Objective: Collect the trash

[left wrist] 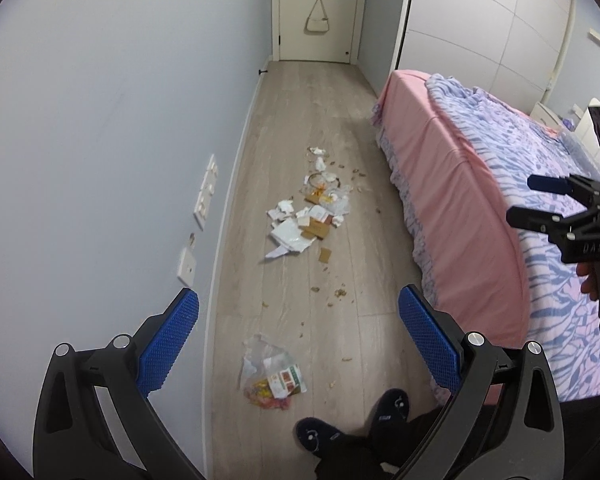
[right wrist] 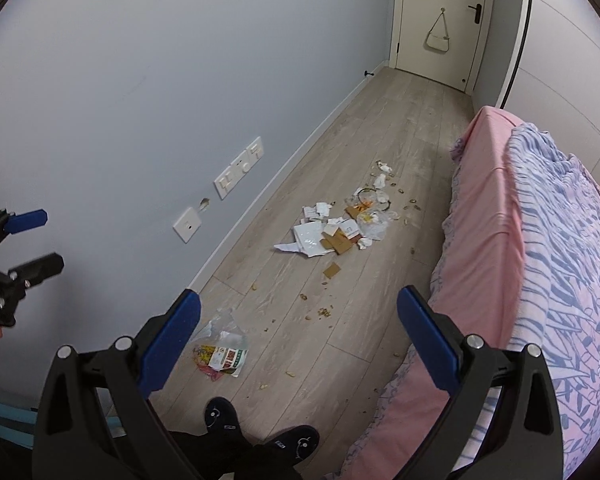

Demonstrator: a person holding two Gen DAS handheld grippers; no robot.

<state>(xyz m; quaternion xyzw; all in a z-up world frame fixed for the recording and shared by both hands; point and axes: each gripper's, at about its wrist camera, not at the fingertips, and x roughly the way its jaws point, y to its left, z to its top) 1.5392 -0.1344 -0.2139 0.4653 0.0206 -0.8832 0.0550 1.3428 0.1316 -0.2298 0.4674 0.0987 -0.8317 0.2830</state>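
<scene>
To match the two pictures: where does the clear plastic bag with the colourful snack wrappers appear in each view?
Left wrist view: plastic bag lies low at centre, just ahead of the slippers.
Right wrist view: the bag lies lower left of centre, beside the near left finger.
Shared landmark: the cream handbag hanging on the door.

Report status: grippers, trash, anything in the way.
Left gripper and right gripper both open, empty, held above the floor. Nearest trash: plastic snack wrappers by the slippers; paper and cardboard pile farther on. Nothing blocking.
</scene>
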